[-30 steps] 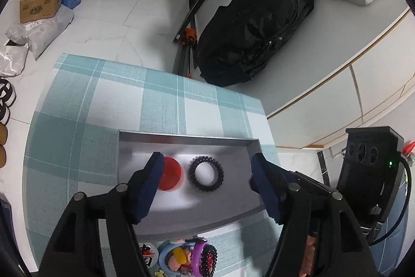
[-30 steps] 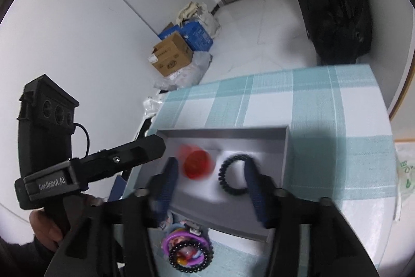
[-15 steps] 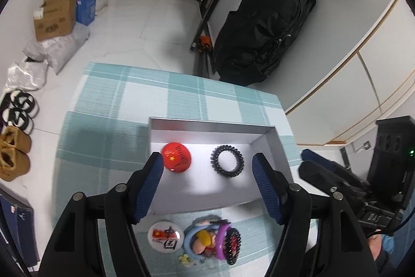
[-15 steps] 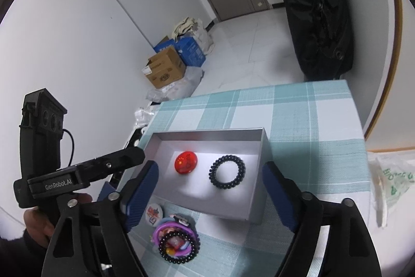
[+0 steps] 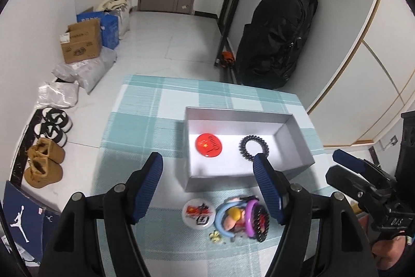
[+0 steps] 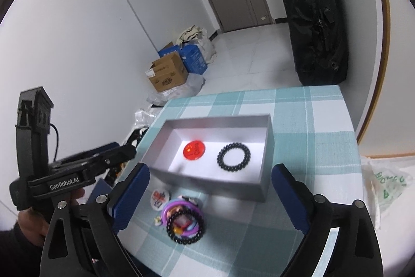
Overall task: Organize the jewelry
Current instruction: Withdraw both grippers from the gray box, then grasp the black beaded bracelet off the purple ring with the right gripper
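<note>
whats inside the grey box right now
Two things lie apart on the box floor: a red badge and a black coil hair tie. The near wall hides a strip of floor behind it.

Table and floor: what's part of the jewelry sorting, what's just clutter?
Job:
grey box
red badge
black coil hair tie
white badge
bracelet pile

Clutter:
black backpack
cardboard box
shoes
plastic bag
</note>
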`<move>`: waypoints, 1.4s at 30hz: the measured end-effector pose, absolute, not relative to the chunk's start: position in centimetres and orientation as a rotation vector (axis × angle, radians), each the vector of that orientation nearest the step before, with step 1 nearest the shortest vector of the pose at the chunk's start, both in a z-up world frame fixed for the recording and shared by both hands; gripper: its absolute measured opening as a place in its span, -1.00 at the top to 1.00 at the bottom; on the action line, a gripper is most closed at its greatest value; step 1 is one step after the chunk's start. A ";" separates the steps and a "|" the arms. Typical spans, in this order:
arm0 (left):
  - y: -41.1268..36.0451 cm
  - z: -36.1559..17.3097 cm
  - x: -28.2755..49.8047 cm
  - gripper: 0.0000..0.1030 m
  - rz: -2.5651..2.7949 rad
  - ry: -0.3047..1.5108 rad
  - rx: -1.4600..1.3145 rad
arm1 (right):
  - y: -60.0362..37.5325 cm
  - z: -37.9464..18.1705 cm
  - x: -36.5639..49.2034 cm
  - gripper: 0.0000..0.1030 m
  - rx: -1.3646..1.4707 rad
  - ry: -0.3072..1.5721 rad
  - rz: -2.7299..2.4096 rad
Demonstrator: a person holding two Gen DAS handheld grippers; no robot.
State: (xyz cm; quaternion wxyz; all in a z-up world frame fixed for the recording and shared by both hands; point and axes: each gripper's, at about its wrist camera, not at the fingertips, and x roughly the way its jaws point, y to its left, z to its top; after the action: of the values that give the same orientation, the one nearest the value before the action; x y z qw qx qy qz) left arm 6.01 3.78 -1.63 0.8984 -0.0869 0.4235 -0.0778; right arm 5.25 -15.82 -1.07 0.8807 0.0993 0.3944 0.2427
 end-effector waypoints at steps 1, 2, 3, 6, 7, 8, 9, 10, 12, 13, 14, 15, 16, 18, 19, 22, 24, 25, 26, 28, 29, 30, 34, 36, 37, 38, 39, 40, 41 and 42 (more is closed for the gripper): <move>3.9 -1.7 5.7 -0.34 -0.157 0.875 -0.181 | -15.7 -1.1 5.0 -0.91 0.200 0.825 0.506; 4.1 -1.7 5.5 -0.36 -0.156 0.873 -0.183 | -15.5 -1.3 4.7 -0.92 0.187 0.830 0.505; 4.2 -1.8 5.2 -0.43 -0.152 0.870 -0.188 | -15.3 -1.4 4.5 -0.92 0.178 0.835 0.506; 4.5 -2.0 4.5 -0.56 -0.152 0.868 -0.186 | -14.8 -2.0 3.9 -0.94 0.149 0.856 0.511; 4.4 -2.1 4.4 -0.56 -0.158 0.869 -0.182 | -14.6 -2.2 3.8 -0.94 0.141 0.862 0.513; 4.4 -2.1 4.2 -0.57 -0.162 0.867 -0.178 | -14.4 -2.4 3.6 -0.94 0.128 0.873 0.515; 4.5 -2.1 4.0 -0.57 -0.165 0.866 -0.174 | -14.2 -2.7 3.5 -0.94 0.116 0.883 0.519; 4.5 -2.3 3.9 -0.57 -0.168 0.869 -0.169 | -14.0 -2.9 3.4 -0.94 0.108 0.891 0.525; 4.7 -2.6 3.7 -0.57 -0.168 0.878 -0.166 | -13.4 -3.7 3.3 -0.94 0.086 0.921 0.544; 4.8 -2.7 3.7 -0.57 -0.171 0.884 -0.169 | -13.1 -4.1 3.3 -0.94 0.077 0.941 0.554; 5.0 -2.9 3.6 -0.57 -0.175 0.892 -0.174 | -12.7 -4.6 3.4 -0.94 0.067 0.963 0.568; 5.2 -3.1 3.6 -0.57 -0.176 0.901 -0.180 | -12.3 -5.2 3.4 -0.94 0.052 0.987 0.579; 5.5 -3.3 3.6 -0.57 -0.178 0.909 -0.187 | -12.0 -5.5 3.4 -0.94 0.041 0.999 0.582; 5.8 -3.5 3.5 -0.57 -0.183 0.921 -0.198 | -11.3 -6.2 3.4 -0.93 0.005 1.022 0.591; 6.1 -3.6 3.5 -0.57 -0.177 0.925 -0.202 | -10.8 -6.6 3.5 -0.93 -0.015 1.031 0.595; 6.8 -3.8 3.5 -0.57 -0.167 0.937 -0.218 | -10.2 -7.5 3.7 -0.91 -0.038 1.053 0.605; 7.2 -3.9 3.5 -0.57 -0.167 0.941 -0.235 | -9.9 -7.9 3.8 -0.88 -0.054 1.060 0.610; 7.4 -4.0 3.6 -0.57 -0.166 0.940 -0.239 | -9.7 -8.0 3.8 -0.82 -0.061 1.060 0.618; 7.5 -4.0 3.6 -0.57 -0.160 0.939 -0.237 | -9.6 -8.1 3.9 -0.76 -0.067 1.061 0.624; 7.7 -4.1 3.8 -0.57 -0.158 0.941 -0.235 | -9.3 -8.3 3.9 -0.70 -0.083 1.063 0.633; 7.8 -4.2 3.8 -0.57 -0.166 0.947 -0.242 | -9.1 -8.4 4.0 -0.66 -0.092 1.066 0.636; 7.9 -4.4 3.9 -0.57 -0.174 0.954 -0.252 | -9.0 -8.6 4.1 -0.63 -0.098 1.069 0.638; 8.2 -5.0 4.2 -0.57 -0.219 0.995 -0.287 | -8.7 -8.9 4.5 -0.46 -0.109 1.076 0.655; 8.2 -4.9 4.2 -0.57 -0.233 0.993 -0.288 | -8.6 -9.0 4.5 -0.36 -0.113 1.076 0.668; 8.2 -5.0 4.2 -0.57 -0.242 0.994 -0.293 | -8.4 -9.0 4.5 -0.32 -0.116 1.075 0.669; 8.3 -5.0 4.2 -0.57 -0.245 0.995 -0.298 | -8.4 -9.0 4.5 -0.24 -0.111 1.078 0.682; 8.3 -5.1 4.2 -0.57 -0.245 0.998 -0.305 | -8.4 -8.9 4.5 -0.18 -0.105 1.081 0.689; 8.4 -5.1 4.3 -0.57 -0.245 1.001 -0.309 | -8.4 -8.8 4.5 -0.08 -0.095 1.086 0.702; 8.5 -5.2 4.4 -0.57 -0.244 1.006 -0.315 | -8.4 -8.8 4.6 -0.03 -0.094 1.089 0.708; 8.5 -5.3 4.5 -0.57 -0.241 1.012 -0.321 | -8.3 -8.8 4.6 -0.01 -0.098 1.088 0.709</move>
State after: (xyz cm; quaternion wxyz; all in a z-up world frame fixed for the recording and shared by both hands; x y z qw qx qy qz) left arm 4.47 8.53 -5.32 0.8553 -0.1528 0.4816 -0.1147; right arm 4.58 -8.32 -8.82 0.7953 -0.0454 0.5064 0.3301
